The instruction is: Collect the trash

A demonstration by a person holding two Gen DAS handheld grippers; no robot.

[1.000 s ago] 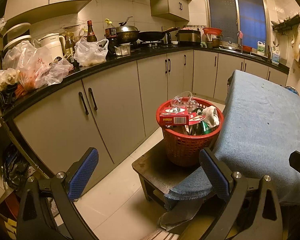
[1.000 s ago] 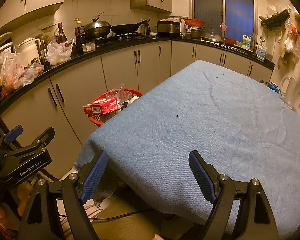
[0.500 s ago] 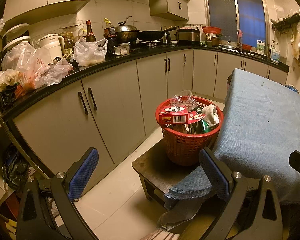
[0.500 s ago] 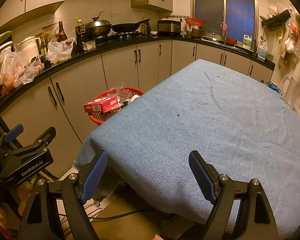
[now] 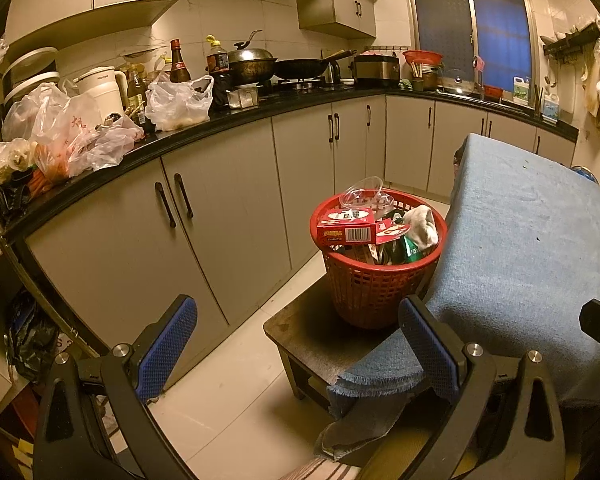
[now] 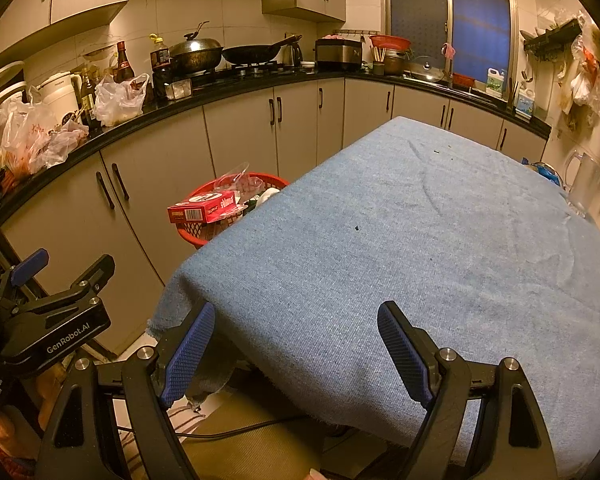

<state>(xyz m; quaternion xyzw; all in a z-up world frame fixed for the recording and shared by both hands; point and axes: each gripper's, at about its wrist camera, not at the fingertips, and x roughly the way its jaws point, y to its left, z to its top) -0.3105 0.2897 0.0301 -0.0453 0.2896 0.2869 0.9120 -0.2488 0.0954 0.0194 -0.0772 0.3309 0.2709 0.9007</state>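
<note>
A red mesh basket point(image 5: 374, 286) stands on a low dark stool point(image 5: 300, 334) beside the table. It is piled with trash: a red carton point(image 5: 346, 230), a clear plastic tray point(image 5: 364, 196), a crumpled white wad point(image 5: 422, 224) and green packaging. My left gripper point(image 5: 300, 344) hangs open in front of the basket, nothing between its blue pads. My right gripper point(image 6: 296, 350) is open over the near edge of the blue tablecloth point(image 6: 400, 232), holding nothing. In the right wrist view the basket point(image 6: 198, 236) shows behind the table's left corner, and the left gripper's body point(image 6: 48, 320) sits at the far left.
Grey cabinets point(image 5: 228, 200) under a black countertop point(image 5: 180, 136) run along the left and back, loaded with plastic bags point(image 5: 178, 104), bottles, a kettle and woks. A clear jug point(image 6: 584, 180) stands past the table's far right edge. Pale floor tiles point(image 5: 228, 400) lie between cabinets and stool.
</note>
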